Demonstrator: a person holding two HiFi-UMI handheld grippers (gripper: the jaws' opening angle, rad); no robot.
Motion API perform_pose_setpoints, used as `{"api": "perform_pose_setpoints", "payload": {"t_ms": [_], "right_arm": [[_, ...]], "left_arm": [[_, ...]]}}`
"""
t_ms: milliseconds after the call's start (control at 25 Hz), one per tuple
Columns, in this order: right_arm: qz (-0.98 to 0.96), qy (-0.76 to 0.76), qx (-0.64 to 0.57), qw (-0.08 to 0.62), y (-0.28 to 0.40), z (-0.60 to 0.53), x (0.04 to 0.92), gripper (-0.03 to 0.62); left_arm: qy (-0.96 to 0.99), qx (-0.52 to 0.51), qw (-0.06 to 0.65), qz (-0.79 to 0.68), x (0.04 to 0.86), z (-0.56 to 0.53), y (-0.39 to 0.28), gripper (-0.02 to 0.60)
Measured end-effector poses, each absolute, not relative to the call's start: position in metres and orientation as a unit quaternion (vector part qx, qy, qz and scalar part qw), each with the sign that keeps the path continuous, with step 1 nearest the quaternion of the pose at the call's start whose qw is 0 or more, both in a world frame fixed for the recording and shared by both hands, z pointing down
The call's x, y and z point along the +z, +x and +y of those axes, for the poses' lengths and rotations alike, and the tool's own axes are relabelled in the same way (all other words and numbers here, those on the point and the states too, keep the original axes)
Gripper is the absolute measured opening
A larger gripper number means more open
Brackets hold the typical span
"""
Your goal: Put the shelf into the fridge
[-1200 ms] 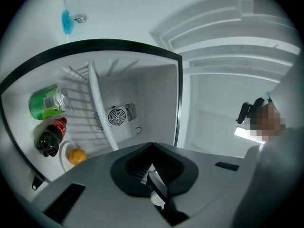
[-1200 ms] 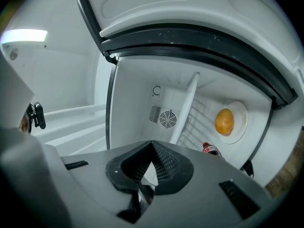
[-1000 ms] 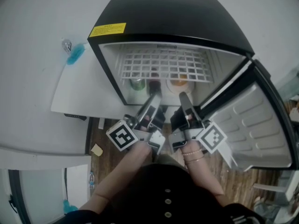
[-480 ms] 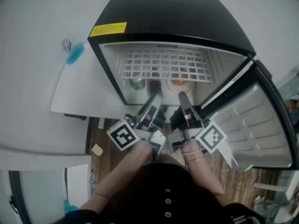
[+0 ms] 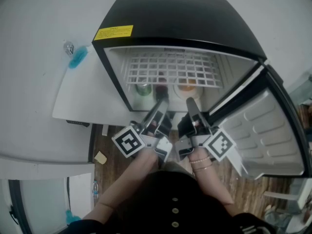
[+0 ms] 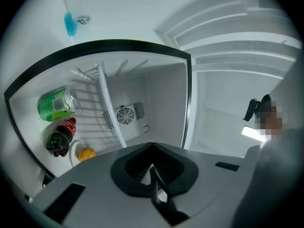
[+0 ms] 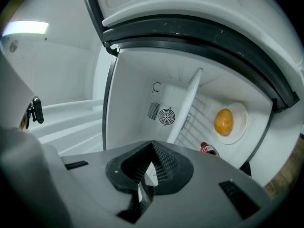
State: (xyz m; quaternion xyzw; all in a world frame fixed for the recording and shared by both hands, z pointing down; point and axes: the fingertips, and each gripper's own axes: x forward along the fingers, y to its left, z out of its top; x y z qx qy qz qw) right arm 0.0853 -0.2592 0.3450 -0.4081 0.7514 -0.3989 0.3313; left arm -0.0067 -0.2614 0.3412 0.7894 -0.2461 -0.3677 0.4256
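The white wire shelf [image 5: 170, 67] lies level inside the open black mini fridge [image 5: 175, 13], above a green can [image 5: 143, 87], a dark bottle [image 5: 161, 88] and an orange [image 5: 186, 87]. My left gripper [image 5: 161, 101] and right gripper [image 5: 190, 101] hover side by side at the fridge's mouth, below the shelf's front edge and apart from it. Both are shut with nothing between the jaws. In the left gripper view the shelf [image 6: 108, 110] shows edge-on beyond the left gripper [image 6: 153, 167]. The right gripper view has the shelf [image 7: 187, 106] past the right gripper [image 7: 149, 167].
The fridge door [image 5: 263, 130] stands swung open to the right. A white panel [image 5: 83, 96] juts out left of the fridge, with a blue object [image 5: 77, 56] on the wall behind. The orange [image 7: 223, 121] rests on a white plate [image 7: 240, 113]. Wooden floor [image 5: 114, 155] lies below.
Almost nothing differs: both grippers stay shut in front of the fridge and the shelf stays where it was.
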Motion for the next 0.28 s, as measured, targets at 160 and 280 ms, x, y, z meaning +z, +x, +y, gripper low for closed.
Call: {"api": "perform_pose_setpoints", "payload": {"t_ms": [160,280], "right_arm": [[0.749,-0.414,-0.401,0.326,0.0844,-0.2605,0.3466,0.008],[0.746,-0.420,-0.403,0.324,0.0849,-0.2618,0.3489,0.008]], "left_arm": [[0.791,-0.361,0.426,-0.250,0.3439,-0.2623,-0.0043,0.006],[0.790,-0.355,0.433,-0.249,0.3476,-0.2623,-0.0002,0.006]]}}
